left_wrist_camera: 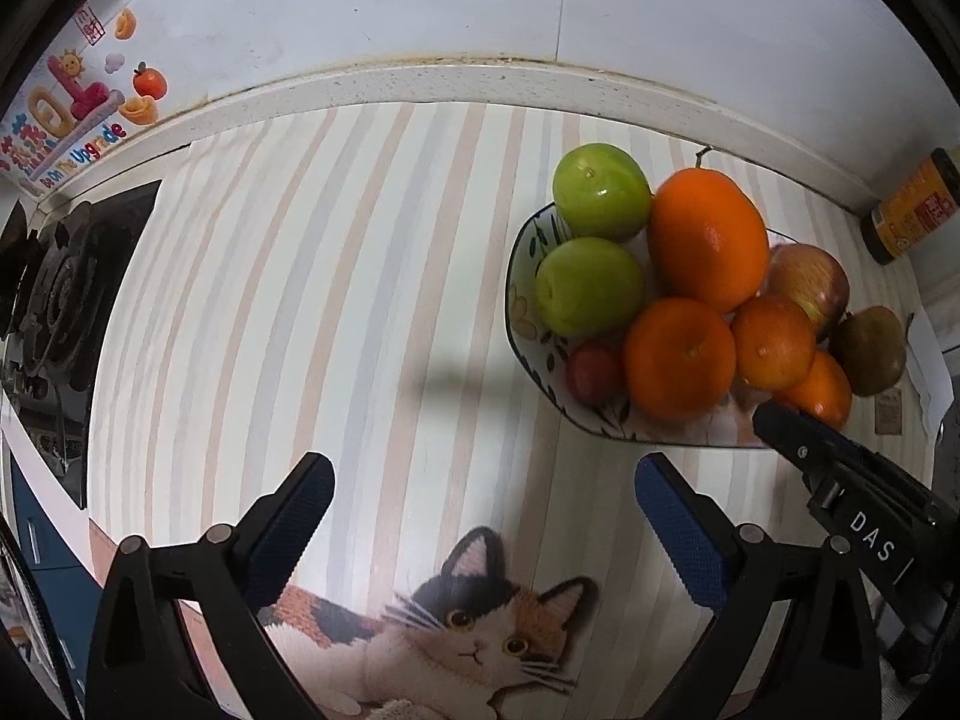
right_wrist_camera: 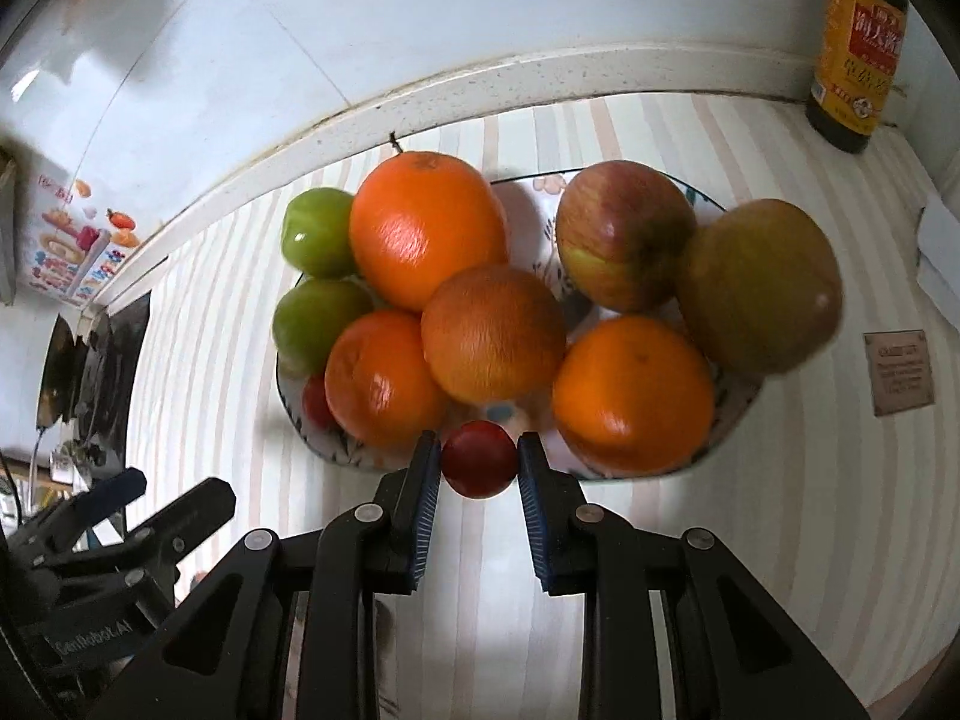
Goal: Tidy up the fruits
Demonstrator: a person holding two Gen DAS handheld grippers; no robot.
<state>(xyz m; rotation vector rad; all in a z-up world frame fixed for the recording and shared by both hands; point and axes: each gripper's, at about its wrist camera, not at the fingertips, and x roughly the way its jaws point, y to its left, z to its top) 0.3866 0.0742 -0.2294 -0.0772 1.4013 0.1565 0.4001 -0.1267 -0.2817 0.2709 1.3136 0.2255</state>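
Observation:
A patterned plate (left_wrist_camera: 521, 276) (right_wrist_camera: 729, 427) on the striped mat holds two green fruits (left_wrist_camera: 591, 285), several oranges (left_wrist_camera: 708, 237) (right_wrist_camera: 495, 333), a red apple (right_wrist_camera: 624, 234), a brown kiwi (right_wrist_camera: 759, 285) and a small red fruit (left_wrist_camera: 594, 369). My right gripper (right_wrist_camera: 479, 459) is shut on another small red fruit (right_wrist_camera: 479, 459) at the plate's near rim. My left gripper (left_wrist_camera: 483, 501) is open and empty over the mat, left of the plate; the right gripper's finger (left_wrist_camera: 798, 432) shows at its right.
A dark sauce bottle (right_wrist_camera: 855, 54) stands at the back right against the tiled wall. A gas stove (left_wrist_camera: 54, 300) lies at the left. The mat has a cat picture (left_wrist_camera: 474, 630) at its near edge.

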